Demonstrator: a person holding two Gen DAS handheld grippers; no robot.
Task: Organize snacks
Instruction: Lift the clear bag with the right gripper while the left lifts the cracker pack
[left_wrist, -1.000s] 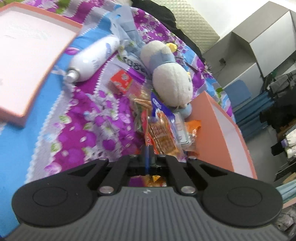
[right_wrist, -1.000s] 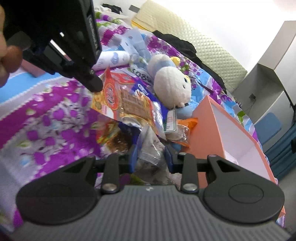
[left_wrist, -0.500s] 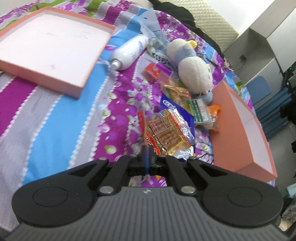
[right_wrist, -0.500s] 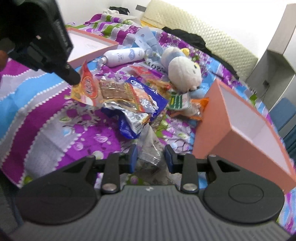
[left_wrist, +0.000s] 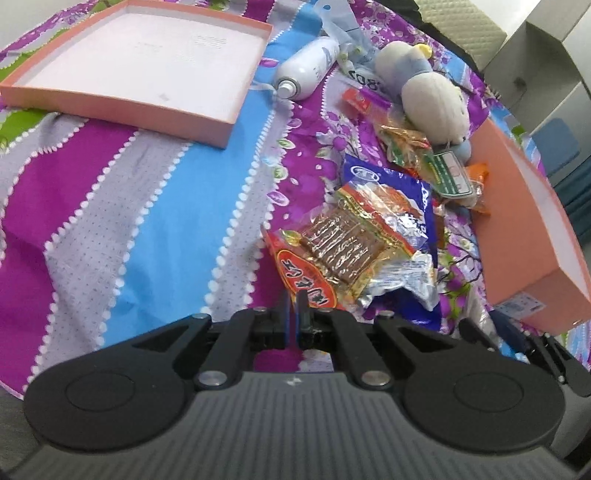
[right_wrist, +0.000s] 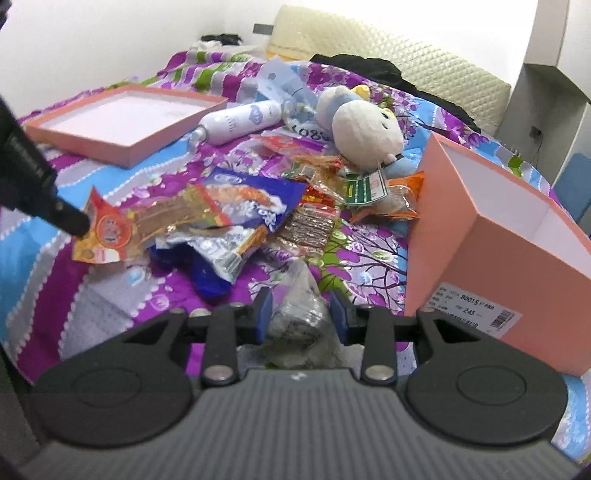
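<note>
Between left gripper (left_wrist: 294, 303) pads, snack packet's (left_wrist: 325, 258) corner

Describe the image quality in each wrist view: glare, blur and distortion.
Left wrist view: strong fisheye bending, the peach box curves along the right edge; foil glints on the orange snack packet; sharp centre, soft corners. Right wrist view: bright white wall nearly washed out; the clear packet between the right gripper fingers is blurred; edges bowed.
</note>
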